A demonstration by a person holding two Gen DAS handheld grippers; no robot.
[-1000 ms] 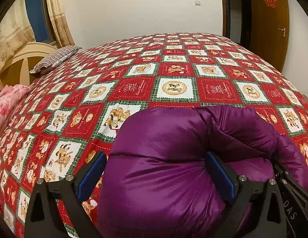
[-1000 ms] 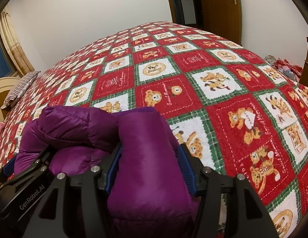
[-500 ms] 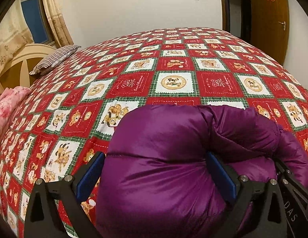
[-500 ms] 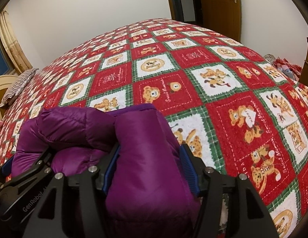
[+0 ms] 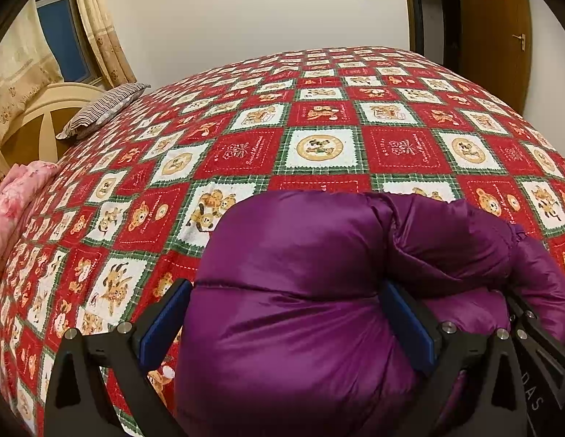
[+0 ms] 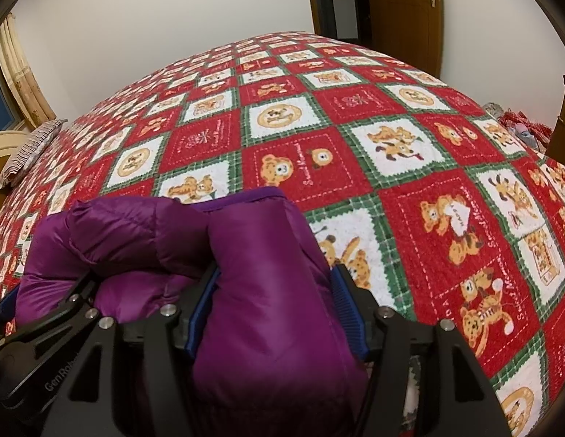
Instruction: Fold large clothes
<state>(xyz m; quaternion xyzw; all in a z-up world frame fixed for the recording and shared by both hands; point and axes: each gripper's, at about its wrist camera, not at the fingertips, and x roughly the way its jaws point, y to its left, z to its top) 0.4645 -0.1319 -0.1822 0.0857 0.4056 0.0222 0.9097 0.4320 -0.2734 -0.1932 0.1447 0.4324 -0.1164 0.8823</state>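
A puffy purple down jacket lies bundled at the near edge of the red, white and green patchwork bedspread. My left gripper stands wide, its blue pads pressed against both sides of the jacket's thick left part. In the right wrist view the same jacket has a narrower folded part that rises between the blue pads of my right gripper, which is shut on it. Each gripper's black frame shows at the edge of the other view, the right one and the left one. The jacket's underside is hidden.
A striped pillow lies at the bed's far left by a cream headboard. Pink bedding sits at the left edge. A wooden door stands beyond the bed. Loose clothes lie past the bed's right side.
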